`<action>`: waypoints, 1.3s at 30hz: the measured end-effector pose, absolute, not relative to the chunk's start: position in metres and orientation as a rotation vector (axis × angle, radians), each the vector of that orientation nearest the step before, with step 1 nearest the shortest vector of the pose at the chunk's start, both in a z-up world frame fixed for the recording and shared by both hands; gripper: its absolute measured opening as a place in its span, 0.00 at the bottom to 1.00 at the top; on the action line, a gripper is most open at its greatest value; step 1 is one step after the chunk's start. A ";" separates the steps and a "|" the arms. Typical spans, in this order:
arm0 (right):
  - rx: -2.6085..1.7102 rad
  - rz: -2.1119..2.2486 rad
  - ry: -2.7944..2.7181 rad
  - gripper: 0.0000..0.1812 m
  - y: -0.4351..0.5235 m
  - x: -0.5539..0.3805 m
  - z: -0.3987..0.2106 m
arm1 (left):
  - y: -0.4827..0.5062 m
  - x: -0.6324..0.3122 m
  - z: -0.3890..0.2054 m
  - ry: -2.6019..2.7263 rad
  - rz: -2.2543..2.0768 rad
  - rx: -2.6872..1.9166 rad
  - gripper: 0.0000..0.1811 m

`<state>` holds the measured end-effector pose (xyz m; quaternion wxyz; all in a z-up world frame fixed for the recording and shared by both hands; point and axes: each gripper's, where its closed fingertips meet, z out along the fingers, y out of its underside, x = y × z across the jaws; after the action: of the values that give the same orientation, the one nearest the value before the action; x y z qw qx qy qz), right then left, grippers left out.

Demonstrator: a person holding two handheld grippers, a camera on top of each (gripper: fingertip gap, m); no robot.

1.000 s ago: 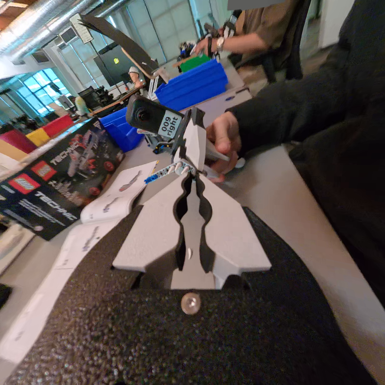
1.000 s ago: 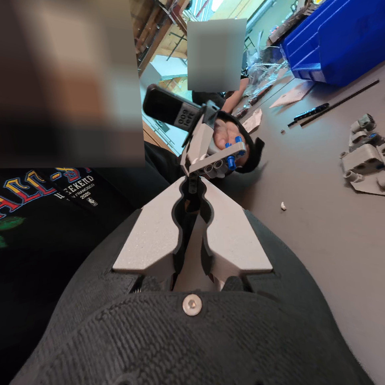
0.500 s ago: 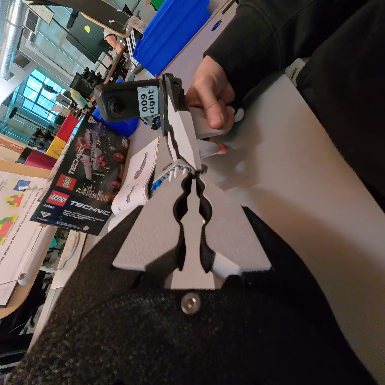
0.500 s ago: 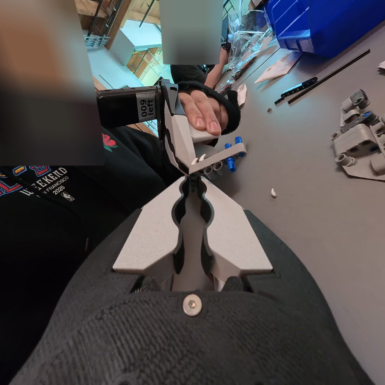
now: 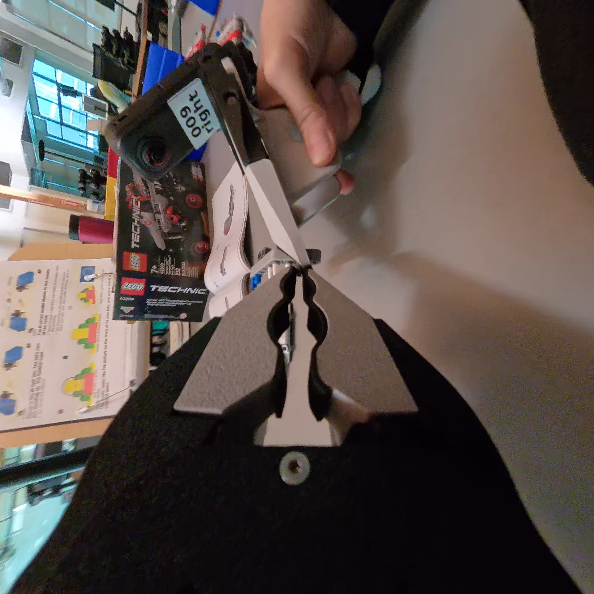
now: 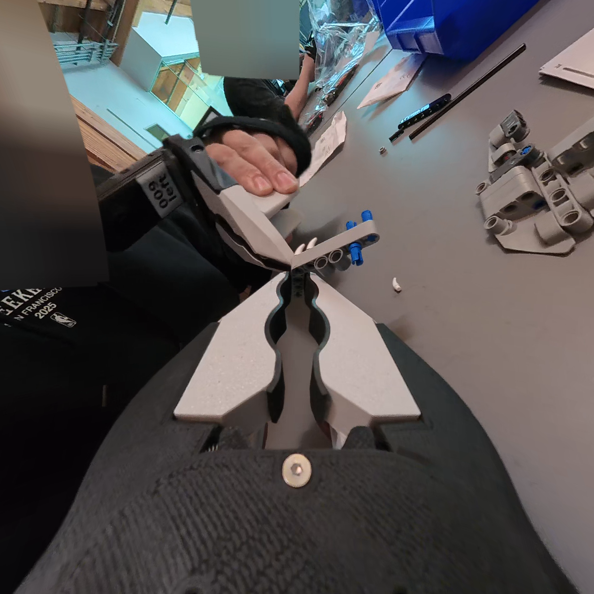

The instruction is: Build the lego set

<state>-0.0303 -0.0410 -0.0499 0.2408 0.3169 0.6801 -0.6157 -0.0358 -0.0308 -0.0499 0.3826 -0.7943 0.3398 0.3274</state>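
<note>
Grey and thin, a lego beam (image 5: 270, 258) with blue pins shows in the left wrist view just past the tip of the left gripper (image 5: 297, 273), and the two fingers of this gripper are pressed nearly together on its end. The right gripper (image 5: 300, 257) comes down from above, held by a bare hand (image 5: 308, 93), and its tip meets the same place; a small black piece (image 5: 313, 255) sticks out beside the tips. Behind them, on the pale table (image 5: 466, 225), lie an open instruction booklet (image 5: 228, 231) and a dark lego box (image 5: 160, 244), and at the left edge a printed sheet (image 5: 54, 340) with coloured brick drawings rests on cardboard. In the right wrist view, the right gripper (image 6: 299, 283) has its fingers closed on a black lego piece (image 6: 298, 283) with small holes. The black piece touches the lower end of the grey beam (image 6: 337, 241), which rises slanted to the right and carries blue pins (image 6: 355, 252) near its far end and two white teeth near its lower end. The left gripper (image 6: 291, 262) pinches this lower end from the left, with a hand (image 6: 257, 164) in a black strap on it. Farther right on the grey table (image 6: 482, 353) lies a partly built grey assembly (image 6: 530, 199), well apart from the grippers, a small white tooth piece (image 6: 397, 284) lies between, and blue bins (image 6: 450, 22) stand at the back.
</note>
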 end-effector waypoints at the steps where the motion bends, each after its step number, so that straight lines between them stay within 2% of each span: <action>1: 0.882 -1.677 1.869 0.04 -0.041 -0.032 -0.052 | -0.031 -0.037 -0.052 0.889 0.878 -2.045 0.00; 4: 0.928 -1.629 1.907 0.04 -0.043 -0.034 -0.060 | -0.032 -0.035 -0.059 0.932 0.907 -2.071 0.00; 13: 0.783 -1.712 1.829 0.04 -0.041 -0.023 -0.042 | -0.029 -0.023 -0.036 0.552 0.304 -1.819 0.01; 29: 0.688 -1.794 1.765 0.03 -0.037 -0.017 -0.027 | -0.026 -0.018 -0.026 0.529 0.315 -1.770 0.01; 34: 0.717 -1.757 1.793 0.04 -0.038 -0.018 -0.033 | -0.027 -0.020 -0.032 0.626 0.435 -1.824 0.01; 39: 0.686 -1.753 1.794 0.03 -0.038 -0.014 -0.031 | -0.026 -0.014 -0.029 0.494 0.184 -1.775 0.01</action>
<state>-0.0139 -0.0378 -0.0313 0.2672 0.2541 0.6648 -0.6497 -0.0141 -0.0260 -0.0290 0.6011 -0.7662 0.2130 0.0795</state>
